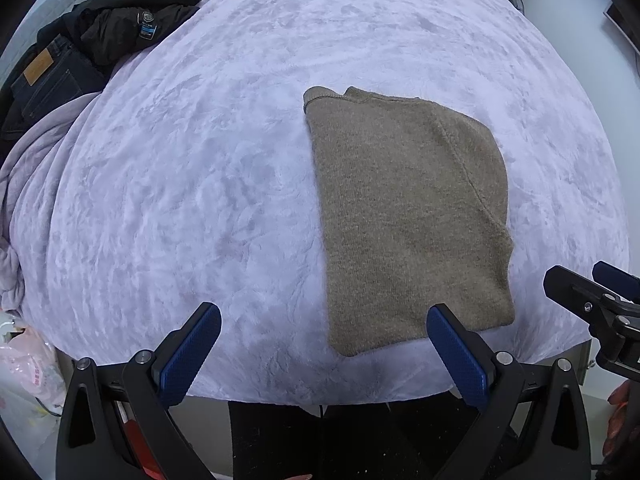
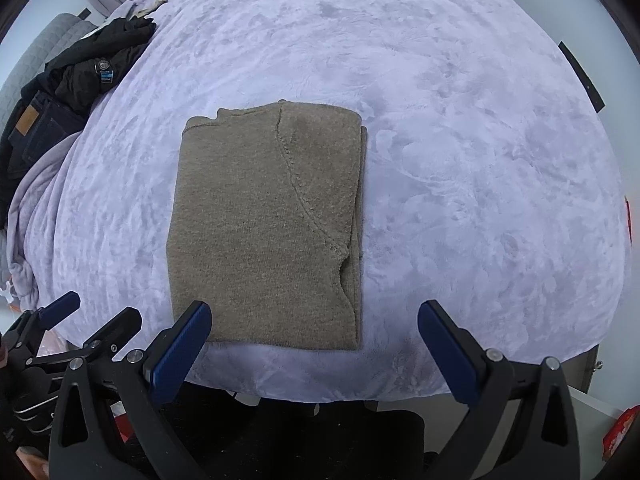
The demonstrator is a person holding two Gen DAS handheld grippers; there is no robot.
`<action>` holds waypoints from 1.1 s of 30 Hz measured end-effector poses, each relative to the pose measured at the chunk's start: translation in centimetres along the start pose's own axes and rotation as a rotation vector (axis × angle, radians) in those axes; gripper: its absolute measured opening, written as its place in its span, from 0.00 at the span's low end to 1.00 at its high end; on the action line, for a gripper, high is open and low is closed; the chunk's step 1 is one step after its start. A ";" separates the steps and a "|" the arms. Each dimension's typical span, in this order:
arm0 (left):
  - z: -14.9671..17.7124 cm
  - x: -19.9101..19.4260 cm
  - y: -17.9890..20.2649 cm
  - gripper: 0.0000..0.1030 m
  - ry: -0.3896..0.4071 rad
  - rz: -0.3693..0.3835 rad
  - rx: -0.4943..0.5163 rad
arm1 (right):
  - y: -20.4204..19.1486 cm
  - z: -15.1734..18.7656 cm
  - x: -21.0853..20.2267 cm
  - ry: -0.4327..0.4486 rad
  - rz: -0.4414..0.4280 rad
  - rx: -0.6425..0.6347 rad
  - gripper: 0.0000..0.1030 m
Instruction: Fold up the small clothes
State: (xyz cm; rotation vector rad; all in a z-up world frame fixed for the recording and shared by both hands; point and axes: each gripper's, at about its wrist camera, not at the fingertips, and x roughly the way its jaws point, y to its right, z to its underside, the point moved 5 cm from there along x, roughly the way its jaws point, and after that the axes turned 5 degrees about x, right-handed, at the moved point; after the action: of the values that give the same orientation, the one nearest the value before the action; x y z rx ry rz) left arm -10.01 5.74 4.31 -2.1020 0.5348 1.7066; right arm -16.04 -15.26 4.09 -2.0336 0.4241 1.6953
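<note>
Folded brown sweater (image 2: 264,228) on the bed (image 2: 460,160).
Left tool (image 1: 324,344) and right tool (image 2: 314,340) hover near it, both spread, pinching nothing.

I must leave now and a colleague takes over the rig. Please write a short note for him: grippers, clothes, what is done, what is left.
Left gripper: open, empty, above the near bed edge.
Right gripper: open, empty, beside it.
Sweater: on the blanket, folded into a narrow rectangle, lying free.
Done: the lengthwise folds.
Left: probably one more fold across; then perhaps the dark clothes at the far left corner.
</note>
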 end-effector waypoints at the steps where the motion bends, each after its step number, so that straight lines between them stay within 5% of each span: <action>1: 0.0 0.0 0.0 1.00 -0.001 -0.001 -0.001 | 0.0 0.0 0.0 -0.002 0.003 -0.001 1.00; 33: -0.4 0.4 -0.4 1.00 -0.011 -0.002 -0.001 | -0.2 -0.4 0.4 -0.014 0.016 -0.006 1.00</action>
State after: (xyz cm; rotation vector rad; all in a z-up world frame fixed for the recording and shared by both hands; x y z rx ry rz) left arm -9.38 5.84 4.00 -2.0917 0.5290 1.7164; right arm -15.50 -15.23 3.75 -2.0263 0.4316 1.7212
